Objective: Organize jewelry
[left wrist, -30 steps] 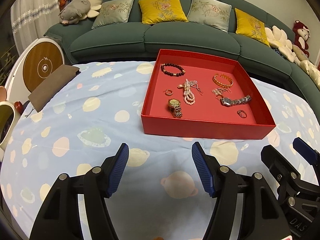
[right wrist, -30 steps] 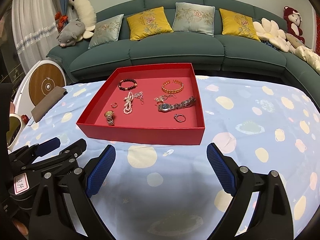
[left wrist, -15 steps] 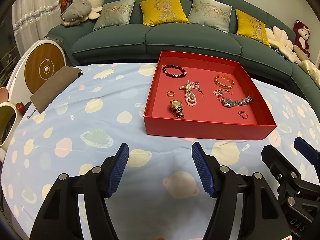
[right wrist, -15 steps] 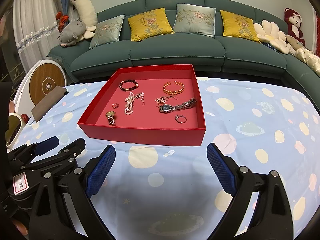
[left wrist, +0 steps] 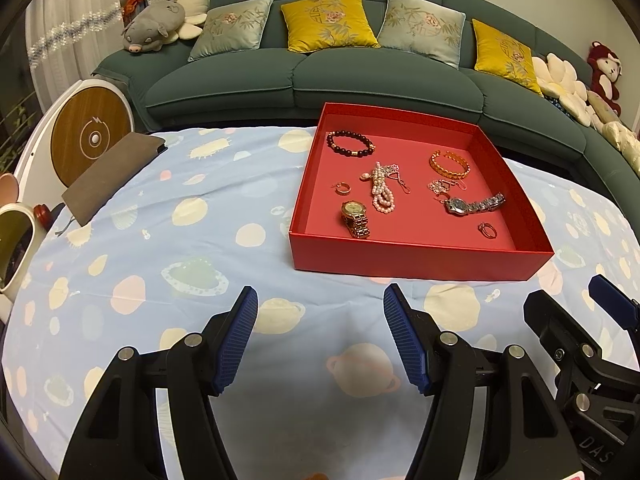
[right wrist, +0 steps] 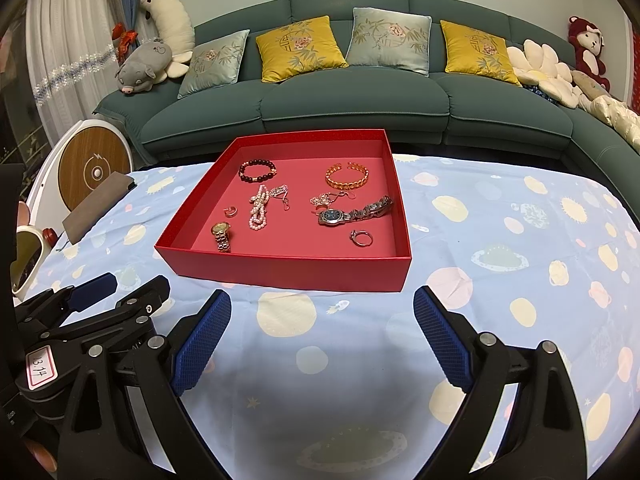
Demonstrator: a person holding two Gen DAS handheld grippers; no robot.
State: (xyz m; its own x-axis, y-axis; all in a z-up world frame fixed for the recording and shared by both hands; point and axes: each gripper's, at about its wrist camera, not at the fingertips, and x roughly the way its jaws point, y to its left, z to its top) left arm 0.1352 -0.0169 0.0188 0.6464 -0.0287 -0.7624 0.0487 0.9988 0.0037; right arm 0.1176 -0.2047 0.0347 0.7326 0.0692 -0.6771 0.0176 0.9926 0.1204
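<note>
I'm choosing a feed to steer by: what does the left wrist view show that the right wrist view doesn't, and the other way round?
Only the left wrist view: the left gripper head-on, jaws open and empty, with the right gripper at its right edge.

Only the right wrist view: the right gripper head-on, jaws open and empty, the white tag on the left gripper, and more bare tablecloth right of the red tray.

Both: the tray holding the gold watch, silver watch, pearl strand, bead bracelet, gold bangle and ring, and the green sofa.

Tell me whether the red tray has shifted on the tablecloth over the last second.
No. The red tray keeps its place against the ringed-planet print left of its near corner.
</note>
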